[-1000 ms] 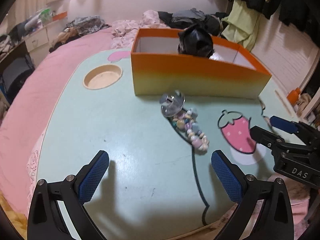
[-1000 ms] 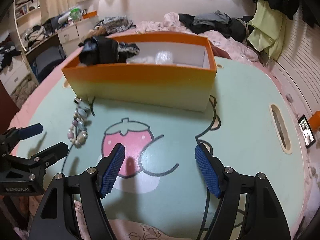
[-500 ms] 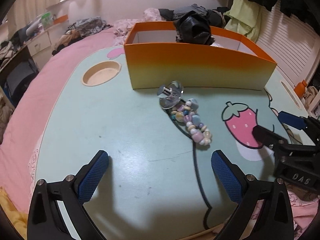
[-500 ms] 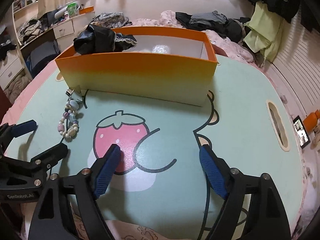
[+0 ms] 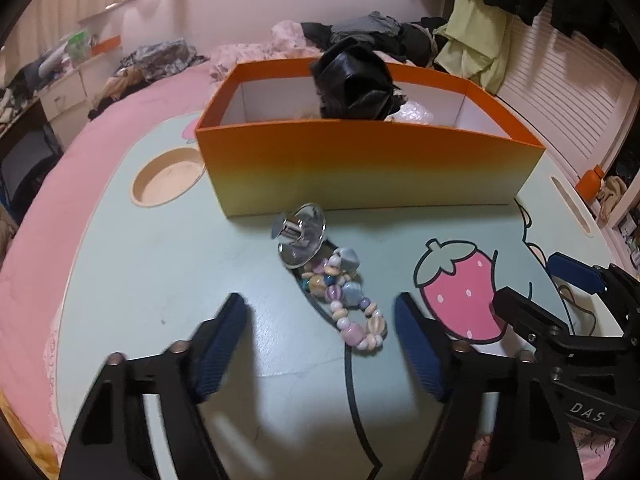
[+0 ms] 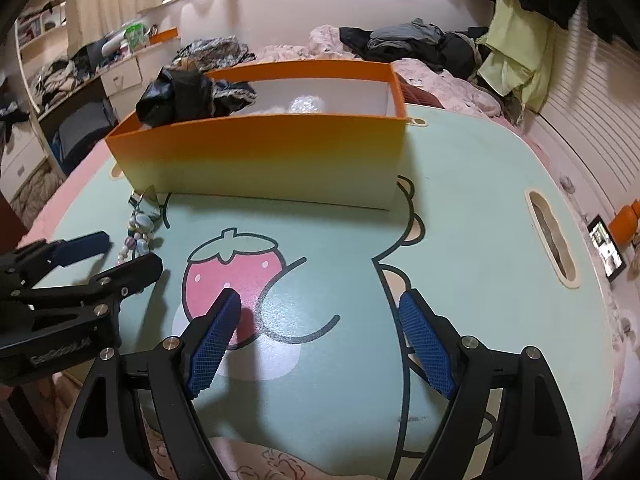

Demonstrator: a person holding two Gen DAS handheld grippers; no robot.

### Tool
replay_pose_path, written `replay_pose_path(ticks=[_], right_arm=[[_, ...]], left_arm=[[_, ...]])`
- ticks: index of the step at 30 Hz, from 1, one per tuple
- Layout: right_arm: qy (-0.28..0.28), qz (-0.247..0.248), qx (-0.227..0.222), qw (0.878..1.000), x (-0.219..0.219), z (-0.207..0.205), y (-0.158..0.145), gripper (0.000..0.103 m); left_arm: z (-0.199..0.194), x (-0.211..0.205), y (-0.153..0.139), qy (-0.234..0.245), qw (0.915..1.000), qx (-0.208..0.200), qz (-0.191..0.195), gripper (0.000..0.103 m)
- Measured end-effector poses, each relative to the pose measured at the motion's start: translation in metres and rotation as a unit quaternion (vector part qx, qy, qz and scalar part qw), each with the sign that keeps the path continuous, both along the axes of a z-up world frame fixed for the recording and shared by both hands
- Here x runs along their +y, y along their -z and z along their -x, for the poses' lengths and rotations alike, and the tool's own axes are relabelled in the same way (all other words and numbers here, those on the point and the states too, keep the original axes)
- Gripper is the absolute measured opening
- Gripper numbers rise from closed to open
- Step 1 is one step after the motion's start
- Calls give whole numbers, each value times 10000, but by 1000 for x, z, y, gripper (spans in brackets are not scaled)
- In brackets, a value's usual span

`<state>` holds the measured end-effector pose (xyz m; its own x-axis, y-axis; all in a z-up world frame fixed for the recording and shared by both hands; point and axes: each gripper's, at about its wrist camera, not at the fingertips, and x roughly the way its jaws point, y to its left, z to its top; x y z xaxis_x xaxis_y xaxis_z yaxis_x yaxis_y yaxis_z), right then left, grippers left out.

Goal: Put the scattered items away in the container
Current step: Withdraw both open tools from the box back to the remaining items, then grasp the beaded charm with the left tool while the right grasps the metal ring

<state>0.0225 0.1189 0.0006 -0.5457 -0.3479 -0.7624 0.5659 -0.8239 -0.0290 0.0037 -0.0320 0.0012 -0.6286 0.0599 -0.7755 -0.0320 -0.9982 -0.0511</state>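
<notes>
left claw (image 5: 320, 344) had just been narrowing, pads apart either side of the bead bracelet (image 5: 344, 300) (not touching it), bracelet lay on the table (image 5: 160, 264) before the orange box (image 5: 360, 168), right claw (image 6: 320, 340) gaped empty

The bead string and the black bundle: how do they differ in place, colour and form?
The bead string lies flat on the green table, outside the orange box; the black bundle sits inside the box and rises above its rim. The bead string is pastel, made of many small beads; the black bundle is one dark, shiny, crumpled mass. The bead string touches a shiny metal piece; the bundle does not. No gripper holds either.
</notes>
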Motion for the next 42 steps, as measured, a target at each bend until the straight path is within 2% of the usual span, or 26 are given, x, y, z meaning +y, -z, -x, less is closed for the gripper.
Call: replay_pose_path(ticks=[2, 4, 6, 7, 9, 15, 19, 30, 33, 36, 37, 38, 40, 42], right_arm=[[63, 110, -43, 9999, 4, 2, -1, 81], [97, 158, -64, 9998, 5, 4, -3, 81], [97, 169, -50, 9998, 4, 4, -3, 81], [88, 168, -34, 9998, 4, 4, -5, 81], [52, 190, 7, 9998, 2, 3, -7, 81], [-483, 314, -49, 9983, -13, -1, -13, 81], [-1070, 254, -144, 9938, -47, -4, -15, 81], [-1863, 46, -722, 9798, -133, 0, -5, 80], [-1895, -114, -758, 9789, -149, 2, 1, 68], [-1833, -235, -736, 9800, -156, 5, 7, 51], [-1813, -261, -693, 9806, -157, 6, 7, 35], [-1800, -283, -692, 9808, -156, 7, 8, 31], [-1753, -189, -746, 9815, -151, 12, 7, 31], [-1697, -83, -794, 9823, -143, 16, 5, 31]], left_arm=[[-2, 0, -1, 27, 10000, 64, -50, 35], [-4, -3, -2, 45, 9998, 99, -175, 22], [-6, -8, -2, 39, 9993, 126, -344, 18], [-8, -12, -3, 21, 9989, 147, -447, 12], [-14, -18, -5, -36, 9983, 185, -547, 10], [-41, -37, -10, -265, 9967, 300, -710, 10], [-46, -47, -11, -408, 9959, 355, -728, 10], [-54, -55, -13, -467, 9943, 469, -840, 8], [-52, -57, -10, -481, 9943, 413, -857, 8], [-50, -58, -7, -478, 9937, 372, -944, 11], [-50, -58, -6, -481, 9937, 355, -951, 17], [-49, -59, -6, -485, 9937, 345, -946, 25], [-49, -59, -5, -508, 9937, 361, -933, 38], [-48, -58, -4, -501, 9936, 386, -939, 45]])
